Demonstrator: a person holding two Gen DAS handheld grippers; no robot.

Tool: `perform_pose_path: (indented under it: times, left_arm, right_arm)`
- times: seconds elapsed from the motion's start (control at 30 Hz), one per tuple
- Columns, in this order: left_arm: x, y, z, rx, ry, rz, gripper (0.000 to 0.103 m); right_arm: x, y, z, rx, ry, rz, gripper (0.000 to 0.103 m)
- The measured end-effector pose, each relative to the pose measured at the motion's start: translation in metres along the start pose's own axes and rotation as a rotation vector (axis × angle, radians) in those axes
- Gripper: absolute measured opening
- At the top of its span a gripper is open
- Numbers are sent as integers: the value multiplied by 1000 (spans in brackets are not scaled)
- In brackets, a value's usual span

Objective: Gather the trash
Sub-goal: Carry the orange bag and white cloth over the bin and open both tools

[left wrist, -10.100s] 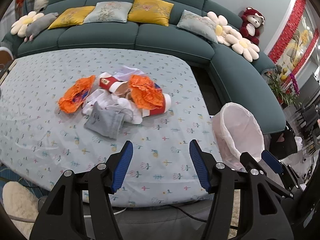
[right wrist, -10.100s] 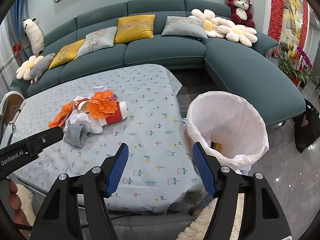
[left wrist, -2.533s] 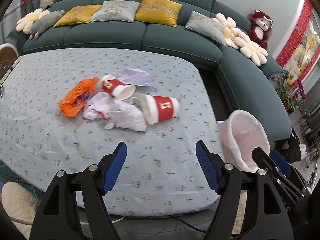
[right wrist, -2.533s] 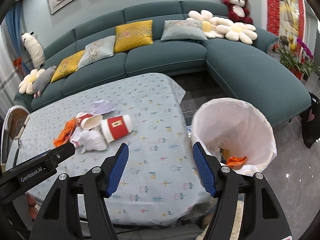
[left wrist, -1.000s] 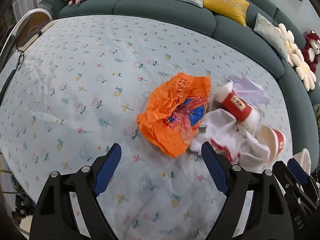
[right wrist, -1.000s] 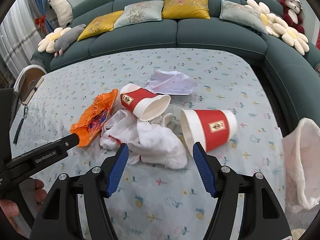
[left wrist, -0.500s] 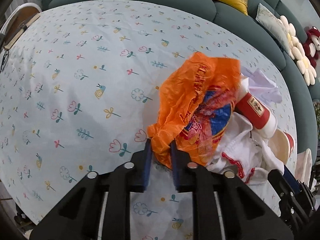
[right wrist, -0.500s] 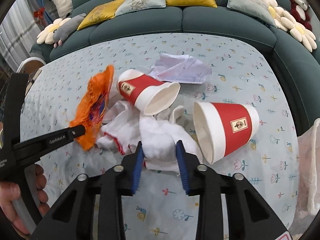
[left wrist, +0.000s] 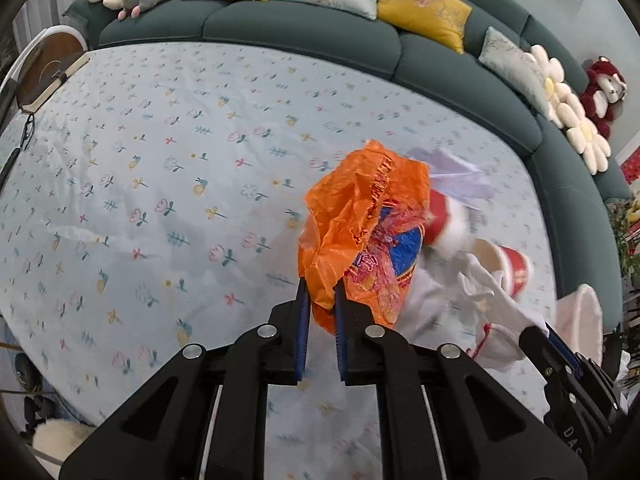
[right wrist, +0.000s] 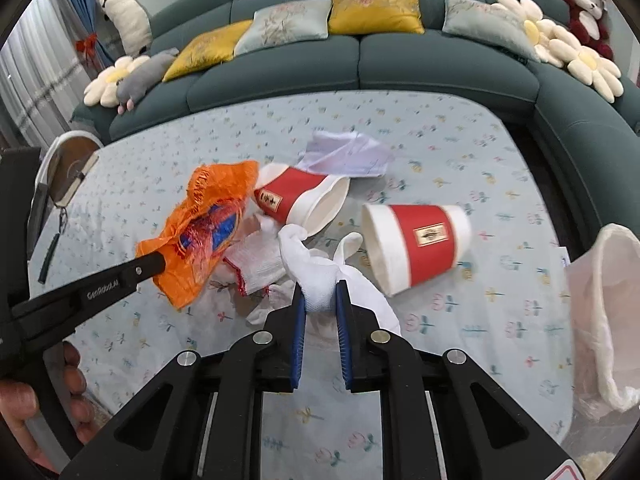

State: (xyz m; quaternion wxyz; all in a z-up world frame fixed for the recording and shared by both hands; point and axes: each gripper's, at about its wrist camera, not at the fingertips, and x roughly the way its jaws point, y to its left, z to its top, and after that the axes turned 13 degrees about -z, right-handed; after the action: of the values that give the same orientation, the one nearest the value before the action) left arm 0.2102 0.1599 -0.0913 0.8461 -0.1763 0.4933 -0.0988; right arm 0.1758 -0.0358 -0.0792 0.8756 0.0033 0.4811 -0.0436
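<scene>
My left gripper (left wrist: 320, 292) has its jaws closing, and the pads pinch the lower edge of a crumpled orange plastic bag (left wrist: 360, 216), which hangs lifted off the flowered tablecloth (left wrist: 140, 180). In the right wrist view the same orange bag (right wrist: 208, 224) sits at the left gripper's tip (right wrist: 154, 264). The jaws of my right gripper (right wrist: 320, 288) are closing too, pressed on a white cloth glove (right wrist: 316, 268) raised from the pile. Two red paper cups (right wrist: 296, 200) (right wrist: 420, 240) lie on their sides behind it. A crumpled white paper (right wrist: 348, 154) lies beyond them.
A white-lined trash bin (right wrist: 600, 300) stands off the table's right edge. Another white glove with red trim (right wrist: 256, 256) lies under the bag. A teal sofa (right wrist: 360, 60) with cushions curves around the far side. A person's hand (right wrist: 24, 400) holds the left gripper.
Both grippers went from wide open to closed, the left on the orange bag and the right on the white glove. Both items have since been lifted a little off the cloth.
</scene>
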Motion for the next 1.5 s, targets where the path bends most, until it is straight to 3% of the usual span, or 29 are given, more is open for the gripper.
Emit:
perform_pose_path:
  times: [0.37,0.73,1.5]
  left_arm:
    - [-30,-83,-33,106,-7,-96,11]
    - [-36,-162,-68,230,26,-181,11]
    - [3,-326,-119,497,145,-320,11]
  right_arm:
    - [-47,-52,-12,78,-72,-28,14]
    - [-80,-134,-37,198,-115,-100,14]
    - [-99,-300,-78,442,-138,-296,14]
